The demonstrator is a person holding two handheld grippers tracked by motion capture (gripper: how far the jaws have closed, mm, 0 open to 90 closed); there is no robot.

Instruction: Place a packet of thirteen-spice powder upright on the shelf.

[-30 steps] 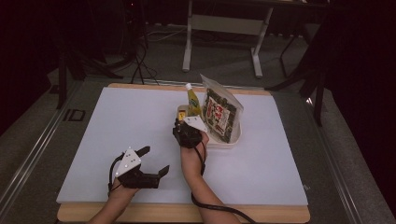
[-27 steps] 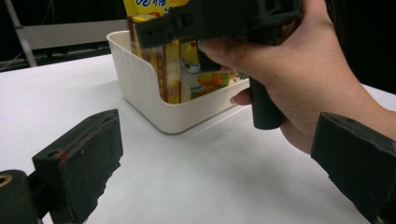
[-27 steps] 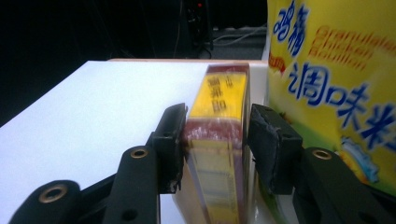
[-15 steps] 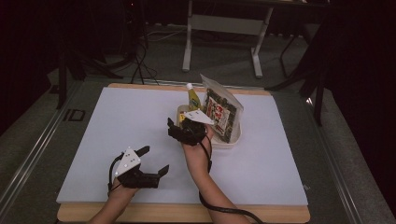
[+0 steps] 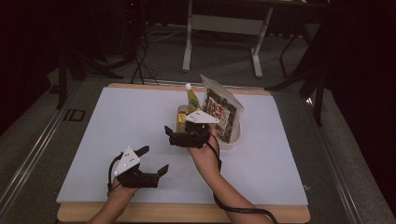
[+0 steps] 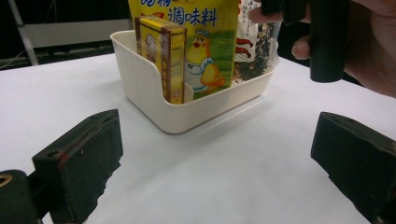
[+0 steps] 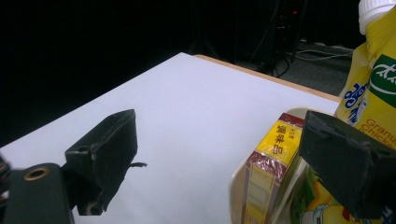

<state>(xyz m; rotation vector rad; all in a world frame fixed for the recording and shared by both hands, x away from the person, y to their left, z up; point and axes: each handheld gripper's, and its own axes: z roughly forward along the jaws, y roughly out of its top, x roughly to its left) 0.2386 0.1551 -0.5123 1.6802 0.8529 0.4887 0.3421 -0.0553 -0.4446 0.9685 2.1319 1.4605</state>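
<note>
A white sheet [image 5: 116, 140] is covering the tabletop [image 5: 187, 213], whose wooden edge is showing along the near side. A yellow pouch [image 5: 192, 99] with a white cap is standing upright toward the far edge, and a dark snack packet [image 5: 223, 114] in clear wrap is leaning just beside it. A white metal stand [image 5: 224, 28] is standing on the floor [image 5: 350, 154] beyond the tabletop. Black cables [image 5: 144, 60] are lying near it.

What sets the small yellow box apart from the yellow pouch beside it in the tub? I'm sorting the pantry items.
The yellow box is a stiff, narrow carton with a dark red top edge; the yellow pouch is a soft, wider bag with a white cap and a cartoon chick. The box is shorter than the pouch. Both stand upright in the cream tub.
</note>
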